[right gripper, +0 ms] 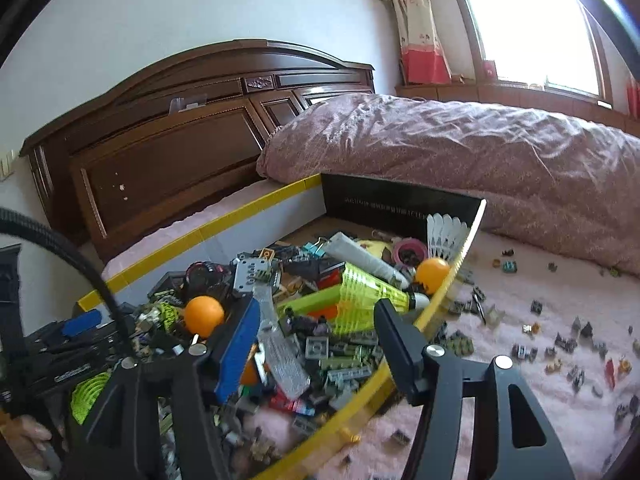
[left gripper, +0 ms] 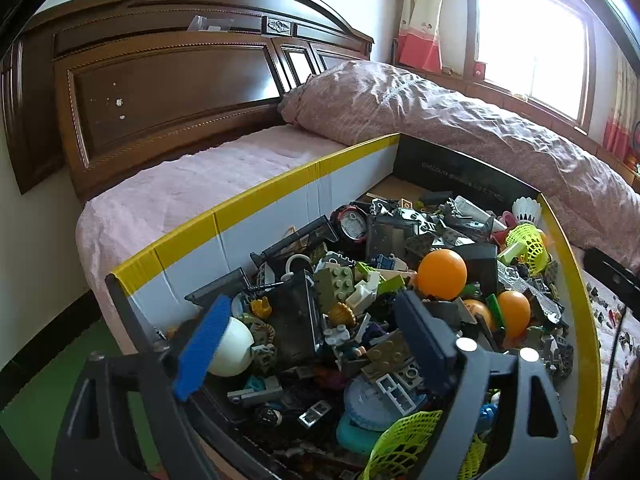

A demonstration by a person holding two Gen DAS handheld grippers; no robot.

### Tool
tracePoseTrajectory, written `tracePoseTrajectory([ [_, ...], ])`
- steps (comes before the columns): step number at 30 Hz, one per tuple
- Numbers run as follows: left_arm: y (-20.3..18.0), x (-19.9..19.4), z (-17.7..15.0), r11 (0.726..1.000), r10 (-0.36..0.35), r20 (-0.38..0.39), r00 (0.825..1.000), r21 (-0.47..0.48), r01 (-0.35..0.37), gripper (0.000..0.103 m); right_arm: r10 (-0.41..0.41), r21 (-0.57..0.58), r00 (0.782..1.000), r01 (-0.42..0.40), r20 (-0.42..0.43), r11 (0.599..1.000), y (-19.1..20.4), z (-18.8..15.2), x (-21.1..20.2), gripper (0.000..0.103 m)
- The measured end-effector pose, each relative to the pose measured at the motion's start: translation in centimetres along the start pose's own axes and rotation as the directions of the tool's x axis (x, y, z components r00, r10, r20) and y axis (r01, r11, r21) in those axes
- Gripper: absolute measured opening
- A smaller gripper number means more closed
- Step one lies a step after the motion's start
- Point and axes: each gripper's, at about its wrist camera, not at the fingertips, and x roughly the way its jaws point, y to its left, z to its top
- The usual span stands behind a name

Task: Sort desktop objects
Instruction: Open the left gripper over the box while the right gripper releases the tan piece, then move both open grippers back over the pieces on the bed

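Two grippers hang over our shallow cardboard box with the yellow-taped rim [left gripper: 256, 196], which sits on the pink fleece bed cover [right gripper: 520, 400]. Nearest us in the left wrist view, the left gripper [left gripper: 316, 344] stands spread wide, pinching nothing; beneath the gap between its fingers lie grey and tan plastic building bricks [left gripper: 384, 360]. A white plastic ball [left gripper: 234, 346] sits just behind its blue-padded finger [left gripper: 202, 350], and a neon-yellow mesh shuttlecock skirt [left gripper: 404, 442] lies below its dark finger. Further in we see two orange table-tennis balls [left gripper: 442, 274], an olive studded brick [left gripper: 338, 282], then a black-and-red digital wristwatch [left gripper: 352, 224], and at the far corner a white feather shuttlecock [left gripper: 526, 210].

In the right wrist view, the right gripper [right gripper: 316, 336] is parted too, with nothing pressed between its pads. A clear grey plastic strip [right gripper: 282, 354] lies in the pile just under the gap, close to the blue-padded finger, though we cannot tell if they touch. Its dark finger hangs above the box's right rim. Beyond lies a neon-yellow plastic shuttlecock [right gripper: 368, 294], then a white tube [right gripper: 360, 258]. Many small loose bricks [right gripper: 568, 344] are scattered on the bed cover to the right, outside the box. Farthest back are the mauve crumpled quilt [right gripper: 460, 152] and the dark wooden headboard [right gripper: 168, 152].
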Motion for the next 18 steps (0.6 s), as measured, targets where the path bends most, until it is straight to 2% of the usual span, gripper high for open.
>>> tracePoseTrajectory([
  [5, -0.1, -0.2, -0.1, 1.000, -0.005, -0.005, 1.000, 0.013, 0.005, 0.098, 0.019, 0.037, 1.000, -0.019, 0.015, 0.999, -0.4, -1.6, -3.3, 0.074],
  [9, 0.1, -0.4, -0.4, 1.000, -0.016, 0.004, 1.000, 0.004, 0.016, 0.101, 0.000, 0.050, 0.999, -0.002, 0.039, 0.999, -0.6, -3.8, -6.7, 0.080],
  [15, -2.5, -0.8, -1.5, 0.988, 0.072, 0.006, 0.997, 0.137, -0.072, 0.103, -0.050, 0.082, 0.998, 0.047, 0.045, 0.996, -1.6, -8.3, -12.2, 0.080],
  [18, -3.8, -2.4, -1.7, 0.989, 0.015, 0.035, 0.999, 0.148, -0.020, 0.103, -0.088, 0.077, 0.995, 0.084, 0.043, 0.993, -2.4, -10.1, -14.5, 0.080],
])
